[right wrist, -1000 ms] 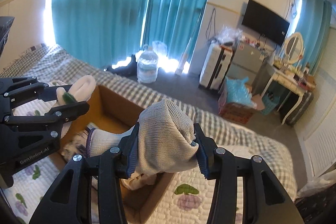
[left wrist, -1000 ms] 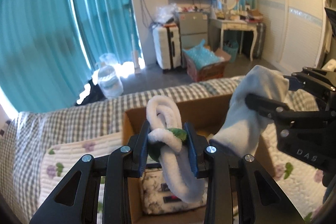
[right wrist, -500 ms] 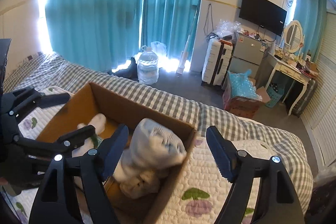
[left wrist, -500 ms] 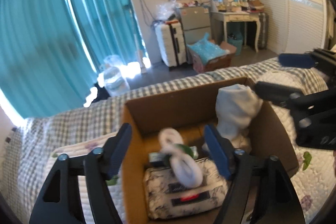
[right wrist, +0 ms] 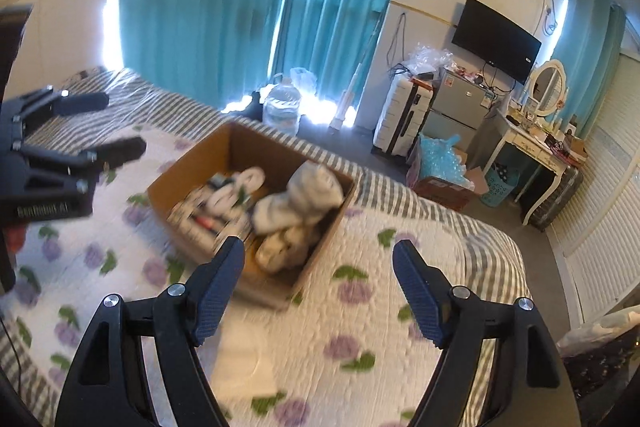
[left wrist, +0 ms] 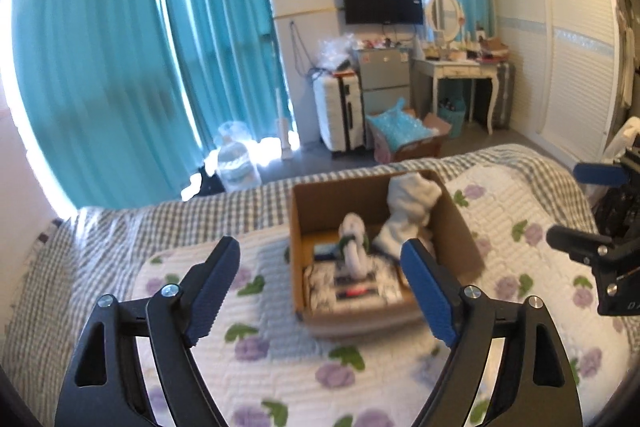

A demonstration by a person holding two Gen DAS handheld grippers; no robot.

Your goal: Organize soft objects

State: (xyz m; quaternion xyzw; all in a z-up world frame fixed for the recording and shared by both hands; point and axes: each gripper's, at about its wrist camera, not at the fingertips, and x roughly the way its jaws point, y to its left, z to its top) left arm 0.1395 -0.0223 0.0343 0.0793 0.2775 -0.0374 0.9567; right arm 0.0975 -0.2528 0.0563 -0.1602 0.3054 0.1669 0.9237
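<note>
Through the left wrist view the left gripper (left wrist: 320, 283) gapes wide and empty above the brown cardboard box (left wrist: 456, 227) holding the white looped plush toy (left wrist: 354, 247), while the right wrist view shows the right gripper (right wrist: 319, 287) equally spread and empty, the grey-white knitted sock bundle (right wrist: 304, 199) slumped in that box's near corner.

Both grippers hang wide open and empty, each tilted downward. The left gripper (left wrist: 320, 291) spreads its two blue-padded fingers (left wrist: 214, 287) far apart, and from the right wrist camera it shows at the left edge with its black fingers splayed. The right gripper (right wrist: 318, 291) matches it, pads (right wrist: 416, 293) well apart, nothing between them.
</note>
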